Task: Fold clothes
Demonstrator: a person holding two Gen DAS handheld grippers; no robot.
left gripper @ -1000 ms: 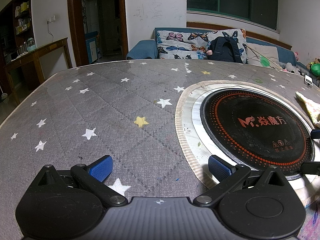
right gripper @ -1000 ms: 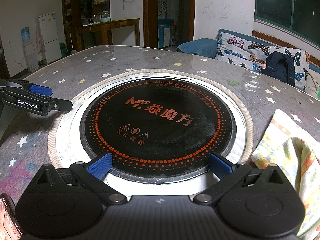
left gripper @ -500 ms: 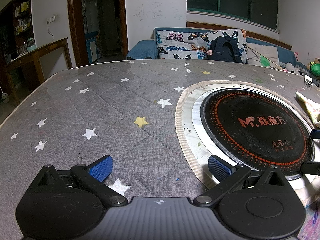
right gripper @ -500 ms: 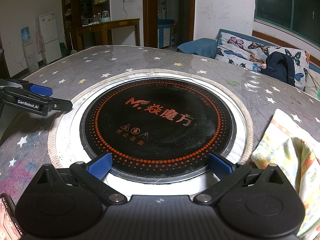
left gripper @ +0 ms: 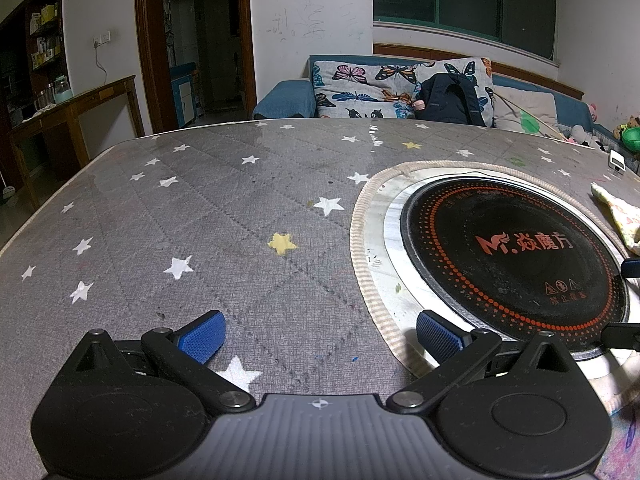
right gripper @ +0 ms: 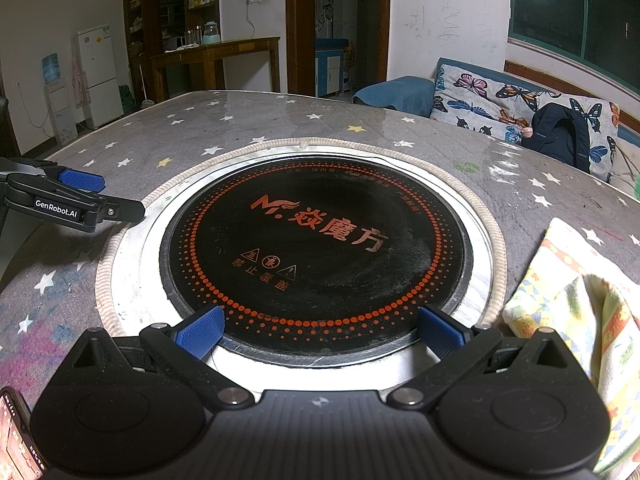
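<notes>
A crumpled pale garment [right gripper: 576, 300] with a yellow, green and orange print lies on the table at the right, beside the round cooktop; its far corner [left gripper: 618, 216] shows at the right edge of the left wrist view. My right gripper [right gripper: 320, 330] is open and holds nothing, low over the near rim of the cooktop, with the garment just to its right. My left gripper [left gripper: 318, 334] is open and holds nothing, over the grey starred cloth left of the cooktop. The left gripper's fingers [right gripper: 80, 200] also show at the left of the right wrist view.
A round black induction cooktop [right gripper: 316, 248] with a steel ring sits sunk in the table [left gripper: 180, 220], which has a grey star-print cover. A phone [right gripper: 16, 448] lies at the near left corner. Behind the table stand a sofa with butterfly cushions [left gripper: 380, 84] and a dark backpack [left gripper: 452, 100].
</notes>
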